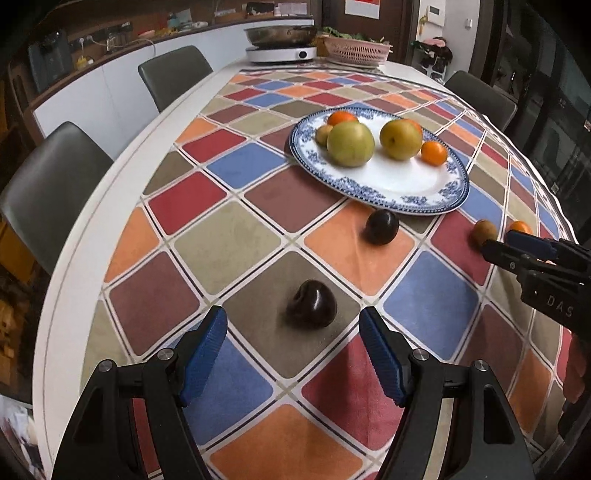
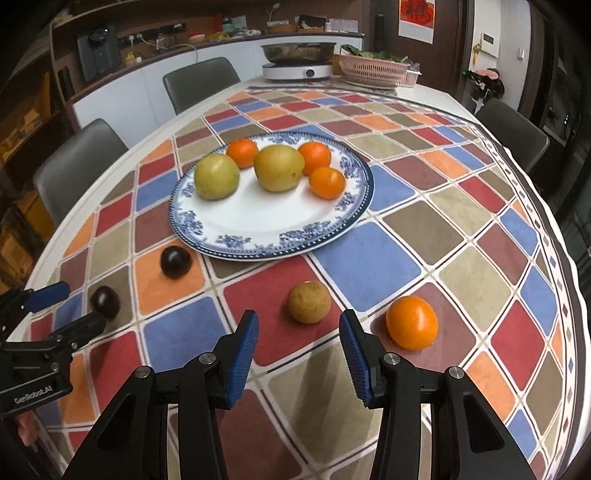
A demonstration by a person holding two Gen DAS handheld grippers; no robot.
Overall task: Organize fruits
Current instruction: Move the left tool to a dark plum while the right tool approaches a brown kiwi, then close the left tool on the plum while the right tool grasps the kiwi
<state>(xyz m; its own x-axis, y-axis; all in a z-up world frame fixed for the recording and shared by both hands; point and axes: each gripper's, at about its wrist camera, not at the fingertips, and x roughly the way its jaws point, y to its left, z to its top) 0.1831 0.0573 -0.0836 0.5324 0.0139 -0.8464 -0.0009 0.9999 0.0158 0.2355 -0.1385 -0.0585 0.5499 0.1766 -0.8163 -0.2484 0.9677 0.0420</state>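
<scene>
The near plum [image 1: 312,303] lies low in the middle of my left view, on a tan square of the cloth [image 1: 229,240], just ahead of my left claw [image 1: 293,334]. That claw is spread wide and holds nothing; the plum sits a little beyond the tips, between their lines. The far plum [image 1: 382,226] rests on an orange square further up, close to the near rim of the plate [image 1: 424,201] but apart from it.

In my right view the brown fruit [image 2: 309,301] lies at the lower middle on a red square, just ahead of my right claw [image 2: 298,334], which is also wide and empty. The loose orange [image 2: 412,322] sits to the right of it, beside my right finger [image 2: 354,354], not touching.

The plate stands in the upper middle of both views. On it are two yellow-green fruits [image 2: 217,175] [image 2: 279,167] side by side, with three oranges [image 2: 327,182] behind and to the right of them. My left view also shows a small tan fruit [image 1: 324,134] at the plate's far left edge.

At the top of the frame, on the bare table [image 1: 122,184], stand a cooker [image 1: 282,54] bearing a pan [image 1: 280,34] and a pink basket [image 1: 356,50] with greens. Grey chairs [image 1: 51,192] line the left edge.
</scene>
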